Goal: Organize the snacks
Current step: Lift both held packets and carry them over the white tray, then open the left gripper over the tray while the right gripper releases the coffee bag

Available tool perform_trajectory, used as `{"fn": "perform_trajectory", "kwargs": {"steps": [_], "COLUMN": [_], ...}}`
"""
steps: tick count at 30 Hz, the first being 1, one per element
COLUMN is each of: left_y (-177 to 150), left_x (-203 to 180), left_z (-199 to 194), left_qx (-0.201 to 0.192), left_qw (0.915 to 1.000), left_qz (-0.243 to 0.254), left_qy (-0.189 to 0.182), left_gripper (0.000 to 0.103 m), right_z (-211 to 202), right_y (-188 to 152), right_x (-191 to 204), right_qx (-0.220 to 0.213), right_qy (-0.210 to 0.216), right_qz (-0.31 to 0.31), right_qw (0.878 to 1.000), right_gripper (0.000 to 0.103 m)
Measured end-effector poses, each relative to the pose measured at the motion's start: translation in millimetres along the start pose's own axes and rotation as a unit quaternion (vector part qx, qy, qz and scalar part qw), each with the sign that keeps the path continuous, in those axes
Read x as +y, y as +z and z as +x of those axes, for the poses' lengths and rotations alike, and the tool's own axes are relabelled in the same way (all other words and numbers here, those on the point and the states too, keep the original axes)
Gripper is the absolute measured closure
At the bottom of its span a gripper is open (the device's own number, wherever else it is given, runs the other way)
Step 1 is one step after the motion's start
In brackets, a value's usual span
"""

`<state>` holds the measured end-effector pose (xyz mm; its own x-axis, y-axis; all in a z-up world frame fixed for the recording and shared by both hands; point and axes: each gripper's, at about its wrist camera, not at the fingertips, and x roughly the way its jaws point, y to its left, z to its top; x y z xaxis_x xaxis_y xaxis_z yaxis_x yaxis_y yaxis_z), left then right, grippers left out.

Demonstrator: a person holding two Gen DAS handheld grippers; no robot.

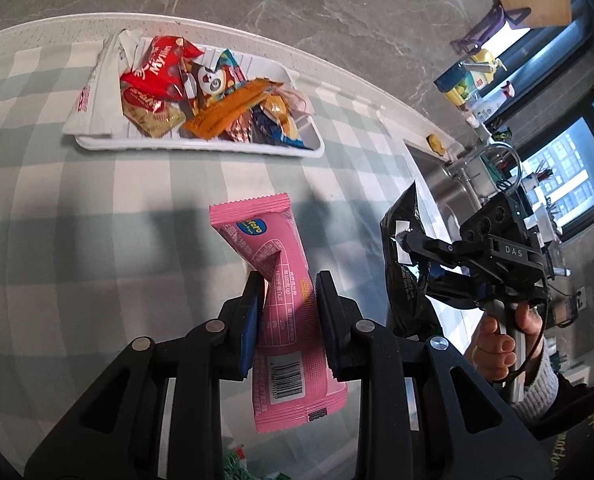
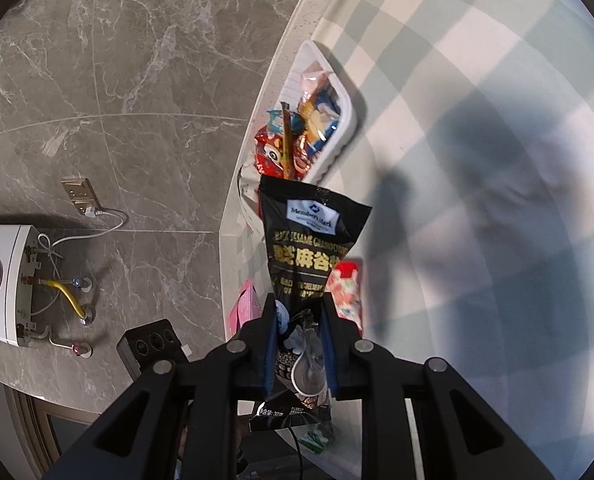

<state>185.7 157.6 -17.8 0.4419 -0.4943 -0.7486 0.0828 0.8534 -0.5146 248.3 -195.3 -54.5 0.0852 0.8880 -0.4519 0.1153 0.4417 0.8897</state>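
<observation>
My left gripper [image 1: 289, 280] is shut on a pink snack packet [image 1: 275, 276] and holds it above the checked tablecloth. My right gripper [image 2: 299, 300] is shut on a black sesame snack packet [image 2: 309, 240], held in the air; it also shows in the left wrist view [image 1: 407, 276], to the right of the pink packet. A white tray [image 1: 201, 146] with several snack packets lies farther away on the table; it also shows in the right wrist view [image 2: 347, 120].
A white packet [image 1: 97, 88] hangs over the tray's left end. A red packet [image 2: 349, 284] lies on the cloth below the black one. A steel sink [image 1: 445, 184] sits right of the table. A grey marble wall stands behind.
</observation>
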Motion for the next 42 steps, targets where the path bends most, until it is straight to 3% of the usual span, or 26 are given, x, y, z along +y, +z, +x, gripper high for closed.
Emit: {"fn": "perform_trajectory", "kwargs": {"steps": [11, 25, 35, 42], "left_y": [61, 150, 176, 182], "left_x": [24, 74, 96, 97], "left_z": [8, 34, 60, 74], "left_qx": [-0.007, -0.019, -0.019, -0.021], "left_qw": [1.0, 0.9993, 0.9981, 0.9967], "left_qz": [0.0, -0.019, -0.024, -0.022], "left_qy": [-0.003, 0.026, 0.053, 0.075], "left_gripper": [0.078, 0.078, 0.078, 0.078], "right_z": [33, 93, 130, 149], "right_y": [52, 142, 199, 218], "right_x": [31, 51, 50, 40], "right_qx": [-0.001, 0.004, 0.009, 0.014], "right_qy": [-0.001, -0.007, -0.011, -0.032], "right_qz": [-0.009, 0.001, 0.018, 0.029], "right_qw": [1.0, 1.0, 1.0, 0.999], "right_gripper": [0.082, 0.082, 0.081, 0.078]}}
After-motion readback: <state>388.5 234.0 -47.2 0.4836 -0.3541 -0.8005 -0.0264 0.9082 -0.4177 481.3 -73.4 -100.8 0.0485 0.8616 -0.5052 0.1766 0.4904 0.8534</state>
